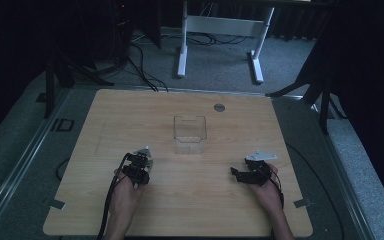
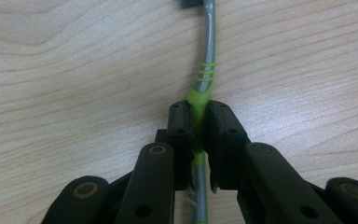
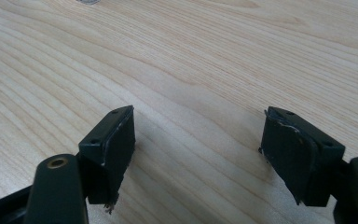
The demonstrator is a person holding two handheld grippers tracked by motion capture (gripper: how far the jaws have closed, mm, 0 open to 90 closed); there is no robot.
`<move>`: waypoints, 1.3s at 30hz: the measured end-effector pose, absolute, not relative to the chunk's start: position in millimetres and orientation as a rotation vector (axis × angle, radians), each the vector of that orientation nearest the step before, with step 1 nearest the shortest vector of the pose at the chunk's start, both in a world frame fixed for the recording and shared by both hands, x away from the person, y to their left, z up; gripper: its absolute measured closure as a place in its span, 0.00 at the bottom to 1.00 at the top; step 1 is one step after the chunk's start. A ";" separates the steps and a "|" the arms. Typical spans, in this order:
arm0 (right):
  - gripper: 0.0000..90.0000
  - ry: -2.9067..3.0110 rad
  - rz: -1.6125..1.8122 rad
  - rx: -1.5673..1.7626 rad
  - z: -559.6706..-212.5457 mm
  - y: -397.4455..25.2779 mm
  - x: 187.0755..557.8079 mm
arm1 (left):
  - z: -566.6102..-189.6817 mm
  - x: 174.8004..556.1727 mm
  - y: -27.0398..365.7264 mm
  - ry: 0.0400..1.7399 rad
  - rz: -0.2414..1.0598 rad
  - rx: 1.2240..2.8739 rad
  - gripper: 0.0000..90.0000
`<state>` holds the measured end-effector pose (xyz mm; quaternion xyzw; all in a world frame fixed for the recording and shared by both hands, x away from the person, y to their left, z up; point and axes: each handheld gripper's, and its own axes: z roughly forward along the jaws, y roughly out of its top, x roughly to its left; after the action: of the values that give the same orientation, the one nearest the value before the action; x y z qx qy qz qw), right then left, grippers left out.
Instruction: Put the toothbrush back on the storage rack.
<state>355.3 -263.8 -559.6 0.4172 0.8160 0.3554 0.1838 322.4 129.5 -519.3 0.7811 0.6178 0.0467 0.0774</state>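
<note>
Left hand-held gripper pinches a grey-green toothbrush by its handle, low over the table, near the clear box. Right hand-held gripper, jaws spread, holds nothing, farther from the box.

Left gripper clamped – right gripper spread (jaws wide)

a light wooden table carries a clear plastic box near its middle and a green-and-grey toothbrush lying flat.
</note>
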 end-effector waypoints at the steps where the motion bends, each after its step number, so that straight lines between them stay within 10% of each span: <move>1: 0.29 2.301 1.002 1.177 -559.6 -263.8 355.3 | -519.4 322.3 129.2 1.849 0.146 2.340 0.89; 39: 0.29 2.301 1.002 1.176 -559.6 -263.8 355.3 | -469.5 309.9 137.3 1.651 0.389 2.154 0.90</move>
<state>355.3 -263.8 -559.6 0.4169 0.8161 0.3555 0.1839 309.9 137.3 -469.5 0.7699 0.5902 0.1392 0.1988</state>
